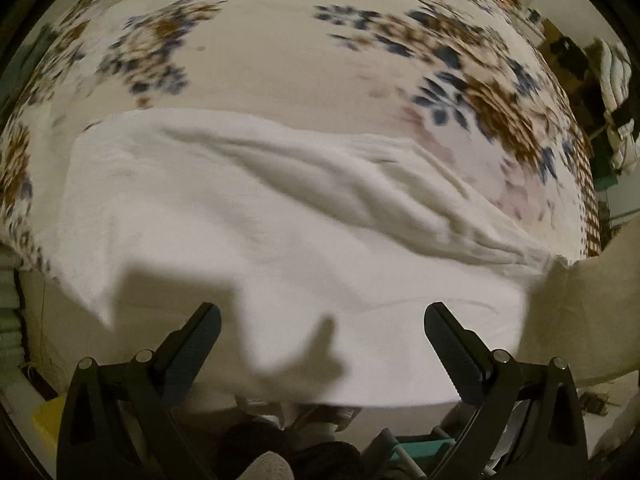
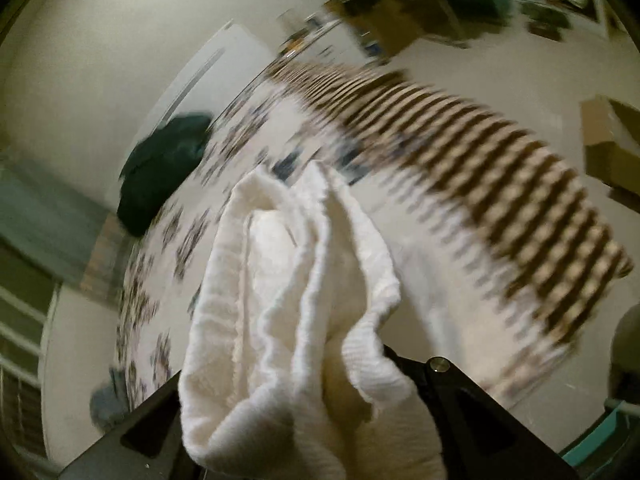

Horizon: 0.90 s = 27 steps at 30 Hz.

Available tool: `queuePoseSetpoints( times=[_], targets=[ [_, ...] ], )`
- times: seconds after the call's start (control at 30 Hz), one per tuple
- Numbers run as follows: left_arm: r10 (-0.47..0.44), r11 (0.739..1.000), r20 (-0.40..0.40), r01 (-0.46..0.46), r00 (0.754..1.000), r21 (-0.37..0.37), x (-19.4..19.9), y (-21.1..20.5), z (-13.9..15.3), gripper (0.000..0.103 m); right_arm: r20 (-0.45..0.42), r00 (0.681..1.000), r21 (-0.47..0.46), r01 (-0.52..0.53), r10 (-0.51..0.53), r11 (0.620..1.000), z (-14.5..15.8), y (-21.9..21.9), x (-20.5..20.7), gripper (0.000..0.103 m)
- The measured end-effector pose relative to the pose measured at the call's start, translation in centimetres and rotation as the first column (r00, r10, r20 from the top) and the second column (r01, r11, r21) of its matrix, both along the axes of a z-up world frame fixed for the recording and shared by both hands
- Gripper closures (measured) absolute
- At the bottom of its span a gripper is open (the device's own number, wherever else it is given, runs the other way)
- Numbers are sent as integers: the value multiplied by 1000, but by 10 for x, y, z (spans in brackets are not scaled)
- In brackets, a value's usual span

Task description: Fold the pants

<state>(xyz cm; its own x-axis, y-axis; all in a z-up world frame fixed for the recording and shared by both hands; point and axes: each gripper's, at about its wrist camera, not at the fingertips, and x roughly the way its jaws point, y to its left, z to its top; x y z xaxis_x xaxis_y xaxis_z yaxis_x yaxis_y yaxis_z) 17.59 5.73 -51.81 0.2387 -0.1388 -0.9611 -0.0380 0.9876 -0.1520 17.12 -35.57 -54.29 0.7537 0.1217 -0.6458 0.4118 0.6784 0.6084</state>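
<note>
The white pants (image 1: 256, 220) lie spread on the floral bed (image 1: 260, 60), soft, light and floppy, so best pinched at an edge; the left tool (image 1: 322, 320) hovers wide open and empty, while the right tool (image 2: 304, 420) grips a bunched end.

We note a floral bedspread (image 1: 280, 60) with brown checked border (image 2: 500, 184), pale walls (image 2: 80, 60), white door (image 2: 208, 68), dark bundle (image 2: 160, 176) at bed edge, cardboard boxes (image 2: 612, 148), dim warm light, motion blur.
</note>
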Motion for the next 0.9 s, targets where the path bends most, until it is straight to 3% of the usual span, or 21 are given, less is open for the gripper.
queuePoseSetpoints(
  times=[0.03, 0.2, 0.37, 0.43, 0.47, 0.5, 0.57, 0.67, 0.7, 0.77, 0.8, 0.9],
  targets=[
    [14, 1000, -3, -14, 1000, 2, 3, -9, -2, 0, -7, 1000, -8, -29, 29, 1000, -3, 19, 7, 98],
    [96, 995, -8, -95, 995, 22, 2, 27, -11, 0, -74, 975, -84, -215, 209, 973, -39, 137, 42, 98],
    [154, 987, -20, -153, 988, 52, -14, 70, -26, 0, -195, 912, -213, -400, 362, 891, -88, 251, 65, 97],
    [183, 982, -28, -181, 983, 54, -21, 87, -30, 0, -282, 889, -281, -435, 360, 855, -111, 287, 72, 86],
    [199, 979, -30, -197, 979, 56, -24, 96, -32, 0, -319, 879, -286, -447, 356, 847, -120, 296, 77, 71],
    [211, 976, -32, -209, 977, 55, -26, 102, -33, 0, -363, 859, -269, -467, 360, 842, -131, 308, 81, 62],
    [223, 973, -28, -222, 974, 57, -27, 109, -32, 0, -372, 841, -219, -490, 393, 844, -131, 316, 86, 32],
    [209, 977, 6, -209, 978, 41, -25, 109, -20, 0, -297, 800, -11, -549, 522, 836, -119, 312, 86, 30],
    [188, 982, 23, -189, 982, 32, -21, 103, -14, 0, -235, 791, 120, -553, 565, 824, -115, 297, 83, 29],
    [131, 991, 55, -132, 990, 15, -11, 83, -5, 0, -219, 810, 186, -513, 544, 838, -109, 270, 76, 29],
    [107, 994, 66, -107, 992, 2, -6, 73, -2, 0, -229, 839, 196, -457, 494, 868, -104, 243, 67, 29],
    [19, 999, 76, -16, 997, -45, 17, 30, -3, 0, -307, 879, 139, -337, 364, 931, -97, 181, 43, 29]
  ],
)
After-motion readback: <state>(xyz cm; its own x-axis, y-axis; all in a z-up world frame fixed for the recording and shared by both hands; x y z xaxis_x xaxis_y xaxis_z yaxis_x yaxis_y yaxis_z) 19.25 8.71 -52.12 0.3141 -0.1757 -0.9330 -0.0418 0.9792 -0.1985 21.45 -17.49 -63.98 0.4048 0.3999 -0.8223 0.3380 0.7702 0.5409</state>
